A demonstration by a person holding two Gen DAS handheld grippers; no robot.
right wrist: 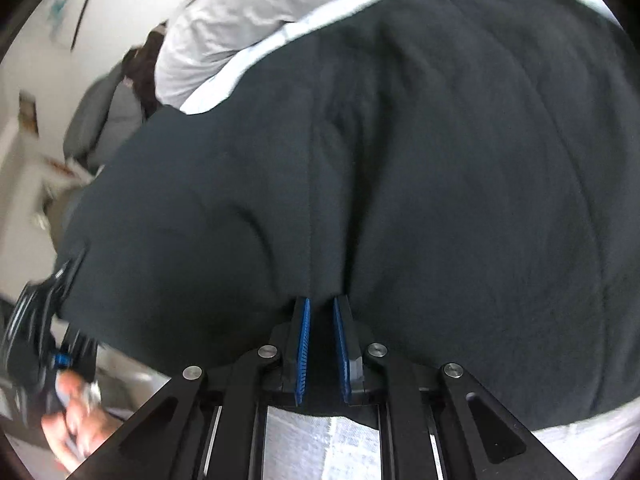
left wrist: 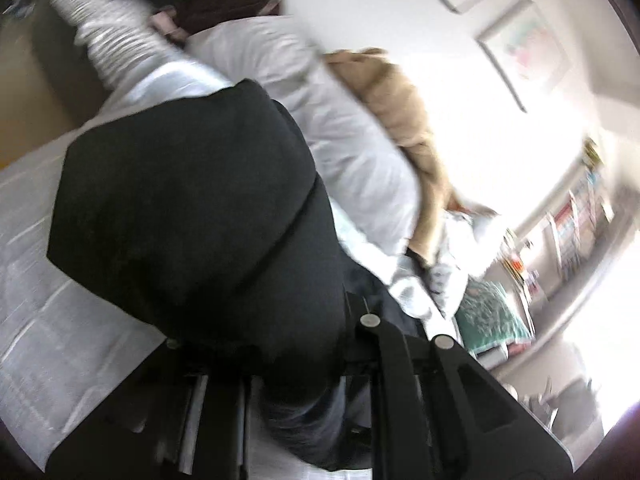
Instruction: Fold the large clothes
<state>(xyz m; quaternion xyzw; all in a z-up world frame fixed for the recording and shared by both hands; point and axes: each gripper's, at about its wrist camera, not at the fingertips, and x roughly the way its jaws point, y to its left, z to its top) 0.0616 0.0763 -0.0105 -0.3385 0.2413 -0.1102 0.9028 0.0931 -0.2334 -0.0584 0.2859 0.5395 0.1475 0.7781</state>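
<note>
The dark garment (right wrist: 420, 160) is lying over a bed covered with a white sheet (left wrist: 36, 264), and both tongs are working at its near edge. The right tongs (right wrist: 322, 344) are closed down to a narrow gap, and the cloth edge is sitting between the blue pads (right wrist: 305, 344); a seam is running straight up from that place. I think they are holding the hem there so that the fold is starting from a straight line.

In the left wrist view the garment is draped over the left tongs (left wrist: 304, 364), and the fingertips are hidden under the cloth. I cannot tell if they are wide or narrow. In the right wrist view the left tongs and the person's left hand (right wrist: 78, 420) are appearing at the garment's left side, well apart from the right tongs. I judge that the two are taking the edge at two places to keep the big cloth spread while it is being lifted.

Behind the garment a white duvet (left wrist: 320, 120) and a tan pillow (left wrist: 396, 108) are lying in a heap, with a striped cloth (left wrist: 108, 36) further along. This heap is standing near the far edge of the garment and may be limiting the room for laying it flat. On the wall, framed pictures (left wrist: 524, 44) are hanging, and a bookshelf (left wrist: 572, 224) is standing beside the bed.
</note>
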